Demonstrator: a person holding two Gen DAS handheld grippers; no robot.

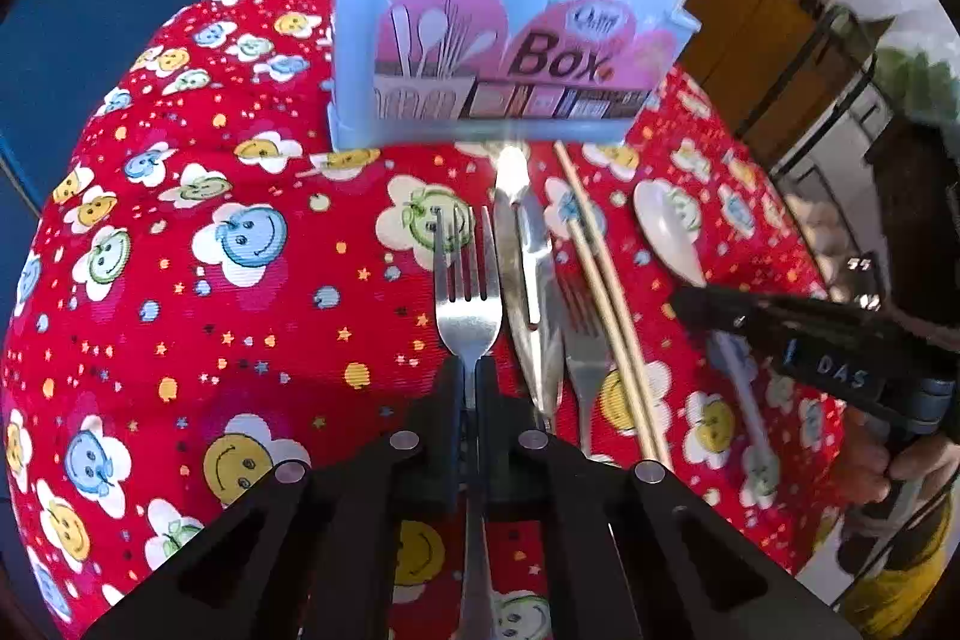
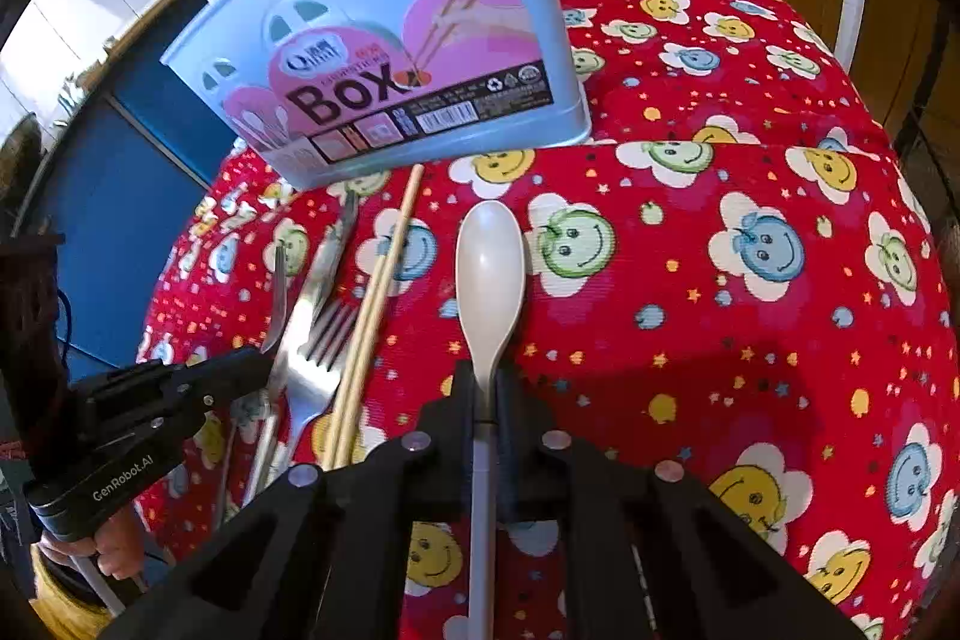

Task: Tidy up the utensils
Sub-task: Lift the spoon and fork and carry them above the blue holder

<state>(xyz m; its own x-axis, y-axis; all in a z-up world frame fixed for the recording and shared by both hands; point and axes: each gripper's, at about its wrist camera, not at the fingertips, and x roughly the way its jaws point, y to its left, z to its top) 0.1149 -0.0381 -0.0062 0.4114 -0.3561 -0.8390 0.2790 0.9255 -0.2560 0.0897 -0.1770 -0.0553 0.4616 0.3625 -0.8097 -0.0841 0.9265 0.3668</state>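
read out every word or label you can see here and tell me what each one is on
"Box": sticker on the blue holder.
"GenRobot.AI": body of the left claw.
"DAS": body of the right claw.
Logo above "Box", the barcode strip and the small print: too small to read.

Bright daylight, glare on the knife (image 1: 521, 244); fisheye edges warped and blurred.
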